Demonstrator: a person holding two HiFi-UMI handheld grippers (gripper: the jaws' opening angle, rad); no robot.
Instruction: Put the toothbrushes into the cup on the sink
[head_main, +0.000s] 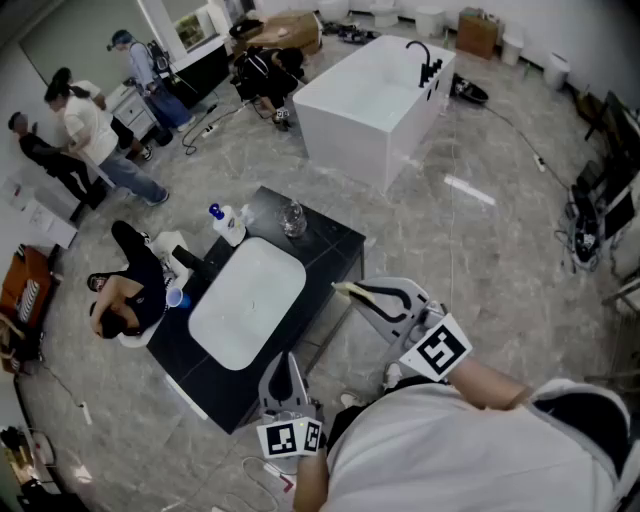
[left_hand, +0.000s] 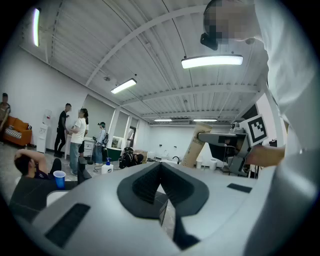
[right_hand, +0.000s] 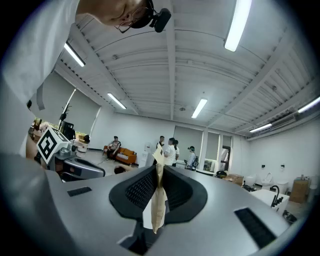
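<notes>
Right gripper view: the right gripper (right_hand: 158, 172) is pinched shut on a thin cream-coloured, paper-wrapped toothbrush (right_hand: 156, 210). The toothbrush's long axis runs along the jaws, and its end pokes out past their tips. Left gripper view: the left gripper (left_hand: 160, 167) has its dark pads drawn together with nothing between them.

In the head view, both tools are held close to the person's white shirt, off the near corner of the black sink counter (head_main: 335, 245). The toothbrush tip points toward that counter and is just short of its edge. Beyond the white oval basin (head_main: 245, 300), at the counter's far corner, stands the clear glass cup (head_main: 293, 220). A white soap bottle with a blue cap (head_main: 228, 224) stands near it.

The cup lies ahead and to the left of the loaded right gripper, which is the nearer of the two. To drop the toothbrush in, the gripper probably has to reach over the counter and tip the toothbrush from lying to upright.
</notes>
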